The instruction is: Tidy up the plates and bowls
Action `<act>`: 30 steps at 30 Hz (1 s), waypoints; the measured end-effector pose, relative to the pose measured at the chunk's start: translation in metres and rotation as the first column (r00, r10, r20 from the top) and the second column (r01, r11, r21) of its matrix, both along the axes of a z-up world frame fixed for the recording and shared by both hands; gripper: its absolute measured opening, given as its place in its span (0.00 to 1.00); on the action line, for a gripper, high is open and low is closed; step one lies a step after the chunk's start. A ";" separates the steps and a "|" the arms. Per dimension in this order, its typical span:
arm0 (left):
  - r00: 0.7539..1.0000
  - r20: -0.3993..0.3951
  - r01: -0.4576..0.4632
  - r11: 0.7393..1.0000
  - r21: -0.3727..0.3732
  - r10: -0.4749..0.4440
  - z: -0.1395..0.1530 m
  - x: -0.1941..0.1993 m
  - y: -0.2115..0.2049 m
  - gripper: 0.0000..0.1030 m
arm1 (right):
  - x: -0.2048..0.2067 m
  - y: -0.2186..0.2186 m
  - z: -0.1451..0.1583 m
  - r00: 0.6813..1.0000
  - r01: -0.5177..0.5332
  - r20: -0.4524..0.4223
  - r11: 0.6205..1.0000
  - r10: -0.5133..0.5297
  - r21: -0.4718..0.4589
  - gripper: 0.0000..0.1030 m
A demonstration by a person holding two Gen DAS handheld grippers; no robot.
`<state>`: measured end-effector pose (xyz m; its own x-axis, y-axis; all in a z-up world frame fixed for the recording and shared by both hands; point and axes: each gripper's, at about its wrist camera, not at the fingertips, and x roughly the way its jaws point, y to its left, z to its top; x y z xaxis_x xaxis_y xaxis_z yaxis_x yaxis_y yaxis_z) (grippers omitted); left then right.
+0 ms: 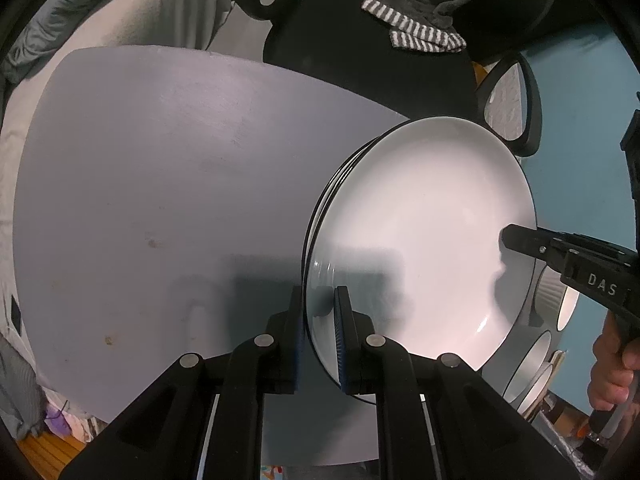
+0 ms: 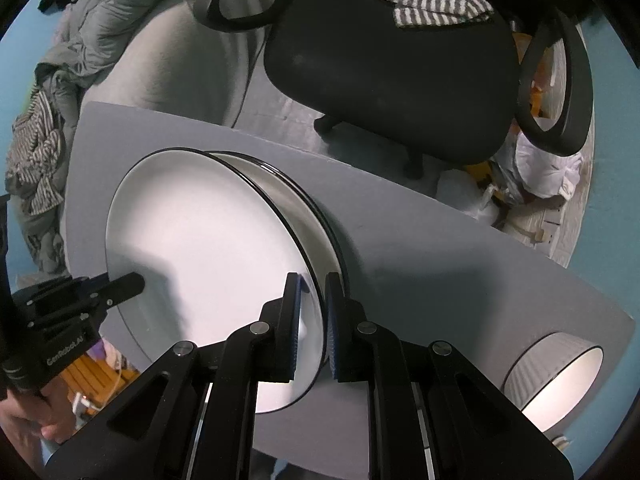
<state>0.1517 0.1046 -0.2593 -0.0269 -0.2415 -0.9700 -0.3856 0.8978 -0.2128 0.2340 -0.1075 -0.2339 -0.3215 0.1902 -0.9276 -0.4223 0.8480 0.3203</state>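
Left gripper (image 1: pixel 320 334) clamped on the top plate (image 1: pixel 424 240) at its 7 o'clock rim; right gripper (image 2: pixel 312 328) clamped at the opposite rim. The plate hangs over a stack of plates (image 2: pixel 308 216) on the grey table (image 1: pixel 160 180) (contact unclear). Step: stacking. Next: level, centre, lower, release both together. Ribbed bowl (image 2: pixel 560 380) at 4 o'clock waits.

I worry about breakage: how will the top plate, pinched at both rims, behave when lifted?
The top plate looks glazed and glossy, so it may slip between the pads of the left gripper and right gripper. It is probably rigid, fragile and fairly heavy. It seems tilted over the plates beneath, so it could clatter.
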 end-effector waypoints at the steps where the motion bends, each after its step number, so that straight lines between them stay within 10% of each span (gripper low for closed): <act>1: 1.000 -0.003 0.000 1.000 0.002 0.000 -0.001 0.000 0.000 0.12 | 0.001 -0.001 -0.001 1.000 0.002 -0.003 1.000 -0.002 0.001 0.12; 18: 0.999 -0.033 0.029 0.998 0.056 -0.027 0.000 0.013 -0.015 0.18 | 0.006 0.002 -0.005 0.997 0.025 -0.067 0.999 -0.027 -0.025 0.16; 30: 0.997 -0.005 0.079 0.988 0.129 -0.079 0.019 0.015 -0.024 0.34 | 0.013 0.000 0.007 1.000 -0.011 -0.020 0.997 0.009 -0.082 0.37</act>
<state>0.1666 0.0803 -0.2404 -0.0408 -0.1113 -0.9929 -0.3120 0.9455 -0.0932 0.2465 -0.1078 -0.2268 -0.3414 0.1105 -0.9334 -0.4251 0.8676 0.2582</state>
